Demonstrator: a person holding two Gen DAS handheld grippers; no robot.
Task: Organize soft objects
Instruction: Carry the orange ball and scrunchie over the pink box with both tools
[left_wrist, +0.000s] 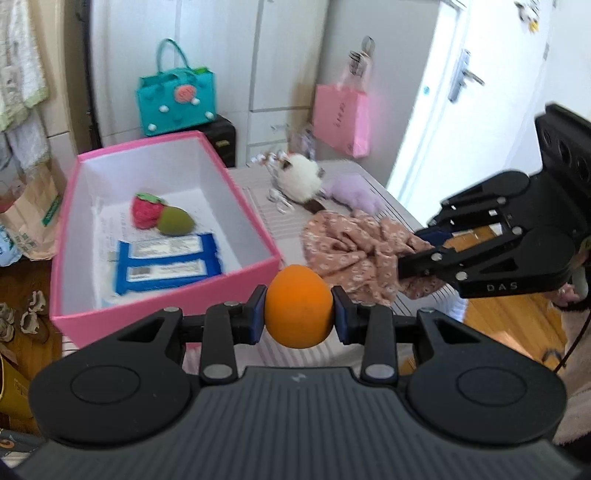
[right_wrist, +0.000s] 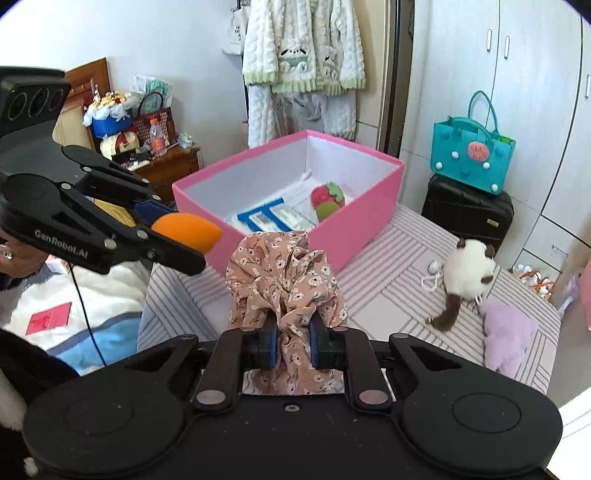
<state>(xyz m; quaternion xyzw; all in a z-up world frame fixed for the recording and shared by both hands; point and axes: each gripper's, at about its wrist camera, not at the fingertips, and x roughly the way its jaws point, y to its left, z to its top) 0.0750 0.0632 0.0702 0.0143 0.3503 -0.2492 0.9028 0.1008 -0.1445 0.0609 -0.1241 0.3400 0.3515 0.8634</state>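
Sponge (left_wrist: 298, 307) sat clamped in the left gripper (left_wrist: 299, 314) just short of the box (left_wrist: 166, 314), cloth (right_wrist: 284, 284) pinched in the right gripper (right_wrist: 292, 341) beside it; both wanted carrying over the rim before release.

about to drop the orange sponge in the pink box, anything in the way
Nothing visible blocks it. The orange sponge, held by the left gripper, sits just outside the pink box's near wall. The box is open-topped, and the floral cloth in the right gripper hangs off to the side.
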